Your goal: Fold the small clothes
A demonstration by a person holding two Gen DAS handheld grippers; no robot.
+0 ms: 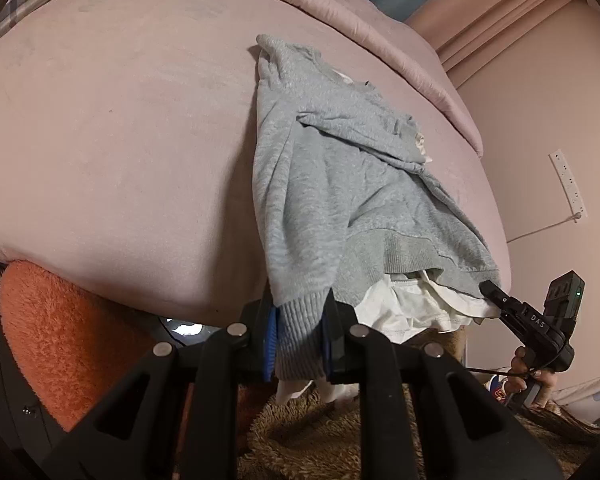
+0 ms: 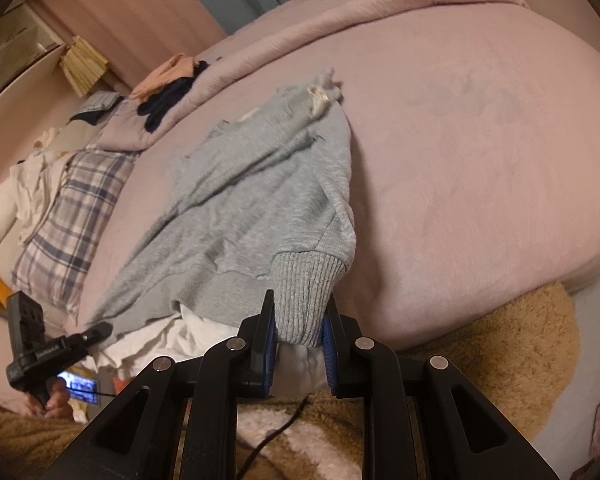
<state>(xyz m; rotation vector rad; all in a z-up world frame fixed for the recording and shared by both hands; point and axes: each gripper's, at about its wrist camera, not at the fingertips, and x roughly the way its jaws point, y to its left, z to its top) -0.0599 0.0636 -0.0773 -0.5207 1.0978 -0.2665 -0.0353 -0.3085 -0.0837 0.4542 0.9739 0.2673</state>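
My left gripper (image 1: 300,332) has its blue-padded fingers (image 1: 271,336) pinching a ribbed cuff of the grey sweatshirt (image 1: 340,184) right at the near edge of the bed (image 1: 120,140). My right gripper (image 2: 301,344) does the same on its side: its fingers (image 2: 327,344) are closed on the other ribbed cuff (image 2: 306,292), with white cloth bunched just below the cuff between the pads.

The grey sweatshirt lies lengthwise on the pink bed cover, its ribbed hem toward me and its neck end farther up the bed. Both sleeves are drawn down along the body toward the hem, so the garment is narrow and rumpled, with creases across the chest. A white inner garment (image 1: 416,304) spills out from under the hem and hangs a little over the edge of the bed.

From the left wrist view I see my right gripper (image 1: 490,292) off to the side, its tip touching the hem corner of the sweatshirt, my right hand (image 1: 530,376) wrapped around its handle. From the right wrist view my left gripper (image 2: 100,330) shows likewise at the opposite hem corner, held by my left hand (image 2: 54,400).

A plaid pillow (image 2: 72,216) and a heap of pale clothes (image 2: 28,192) sit at the far side of the bed, with dark and peach garments (image 2: 168,88) beyond. A shaggy tan rug (image 2: 500,344) lies on the floor below the bed edge, and an orange fuzzy item (image 1: 60,332) is near my left side
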